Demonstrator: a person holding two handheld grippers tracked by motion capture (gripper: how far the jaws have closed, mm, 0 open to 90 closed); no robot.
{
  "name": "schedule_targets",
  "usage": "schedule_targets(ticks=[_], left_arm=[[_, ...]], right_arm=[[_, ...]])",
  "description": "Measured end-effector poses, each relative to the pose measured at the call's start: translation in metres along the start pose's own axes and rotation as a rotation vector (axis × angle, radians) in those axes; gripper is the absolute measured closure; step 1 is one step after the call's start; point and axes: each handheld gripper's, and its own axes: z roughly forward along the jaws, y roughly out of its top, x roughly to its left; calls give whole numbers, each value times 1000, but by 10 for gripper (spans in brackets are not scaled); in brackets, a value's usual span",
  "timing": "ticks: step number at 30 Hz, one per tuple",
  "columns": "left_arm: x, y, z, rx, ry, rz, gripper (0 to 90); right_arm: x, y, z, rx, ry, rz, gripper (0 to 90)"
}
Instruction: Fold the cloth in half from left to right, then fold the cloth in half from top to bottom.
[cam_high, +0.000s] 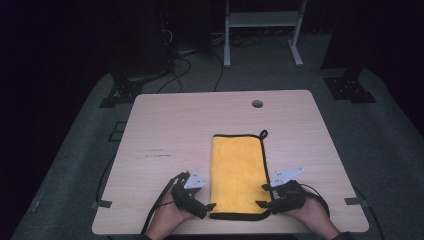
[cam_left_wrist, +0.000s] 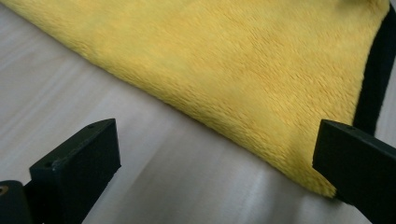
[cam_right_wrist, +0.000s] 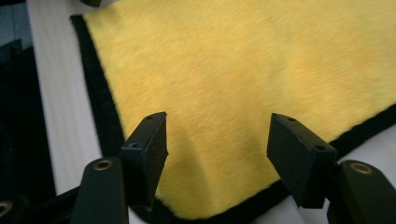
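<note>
Both hands sit at the near edge of the table (cam_high: 165, 120), one gripper each, flanking a folded yellow towel (cam_high: 238, 172). Left gripper (cam_high: 209, 206) is just beside the towel's near-left corner, fingers pointing in toward it. In the left gripper view its fingers (cam_left_wrist: 77, 165) are spread wide; bare wood lies between them, and the far one sits at the towel's corner, contact hard to tell from blur. Nothing pinched. Right gripper (cam_high: 261, 204) is at the towel's near-right corner, pointing inward. In the right gripper view its fingers (cam_right_wrist: 301, 156) are spread, straddling the yellow pile over that corner, pads not pressing on the cloth as far as the view shows.

Towel lies flat, a long rectangle running from the near edge toward the table's middle, slightly right of centre. Black trim (cam_right_wrist: 100, 109) runs along its right and near sides; a small black hanging loop (cam_high: 263, 133) sticks out at the far-right corner. Round cable hole (cam_high: 257, 103) sits near the table's far edge, well apart from the towel. Grey three-cornered plates top both grippers, and cables trail off the near edge. Dark floor and a white stand (cam_high: 262, 22) lie beyond the table.
</note>
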Motion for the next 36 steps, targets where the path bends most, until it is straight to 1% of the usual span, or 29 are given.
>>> schedule_targets(ticks=[1, 2, 3, 4, 6, 7, 8, 9, 13, 15, 16, 17, 18, 19, 20, 22, 23, 24, 25, 26, 27, 29, 30, 31, 32, 33, 34, 35, 36], left_arm=[[3, 1, 0, -4, 0, -9, 0], [7, 3, 0, -6, -1, -13, 0], [11, 6, 0, -10, -6, -23, 0], [14, 8, 1, -17, -5, -27, 0], [21, 13, 1, -25, -4, -35, 0], [29, 18, 2, -28, -1, -43, 0], [29, 18, 2, -28, -1, -43, 0], [37, 23, 4, -33, -9, -55, 0], [51, 34, 9, -32, -7, -54, 0], [58, 40, 11, -42, -1, -57, 0], [58, 40, 11, -42, -1, -57, 0], [62, 44, 12, -45, -1, -54, 0], [65, 47, 13, -52, -1, -59, 0], [69, 50, 14, -54, 2, -55, 0], [74, 54, 15, -63, 6, -60, 0], [81, 59, 16, -65, 14, -60, 0], [84, 60, 17, -78, 15, -69, 33], [84, 60, 17, -78, 15, -69, 49], [88, 63, 18, -77, 19, -67, 49], [94, 66, 20, -73, 29, -67, 49], [98, 68, 22, -79, 30, -76, 62], [106, 71, 26, -72, 36, -80, 88], [106, 71, 26, -72, 36, -80, 93], [114, 73, 31, -76, 37, -91, 123], [114, 73, 31, -76, 37, -91, 129], [117, 74, 34, -83, 38, -105, 129], [120, 75, 36, -75, 39, -108, 129], [125, 76, 40, -81, 47, -118, 129], [128, 76, 41, -76, 50, -119, 129]], right_arm=[[0, 0, 0, 0, 0, 0, 367], [-4, 1, 0, -10, -4, 4, 366], [-12, 4, 0, -16, -19, 21, 360], [-12, 4, 0, -16, -19, 21, 360], [-18, 7, 0, -20, -41, 21, 356], [-27, 12, 0, -30, -58, 29, 353], [-27, 12, 0, -30, -58, 29, 353], [-35, 17, 1, -37, -71, 42, 351], [-50, 28, 3, -51, -104, 47, 351], [-58, 34, 3, -63, -117, 51, 351], [-58, 34, 3, -63, -117, 51, 351], [-67, 41, 3, -79, -120, 70, 351], [-67, 41, 3, -79, -120, 70, 351], [-71, 44, 3, -82, -126, 74, 353], [-78, 47, 4, -93, -125, 90, 354], [-86, 51, 4, -106, -140, 98, 359], [-90, 53, 4, -109, -136, 107, 359], [-90, 53, 4, -109, -136, 107, 359], [-94, 55, 5, -107, -142, 117, 358], [-102, 57, 5, -128, -162, 125, 367], [-106, 59, 5, -131, -158, 138, 360], [-115, 62, 8, -115, -182, 137, 363], [-115, 62, 8, -115, -182, 137, 363], [-123, 62, 11, -138, -184, 160, 365], [-129, 63, 14, -118, -187, 167, 360], [-133, 64, 17, -111, -201, 166, 360], [-137, 64, 20, -116, -204, 171, 364], [-141, 63, 22, -135, -206, 180, 368], [-144, 62, 25, -144, -211, 186, 367]])
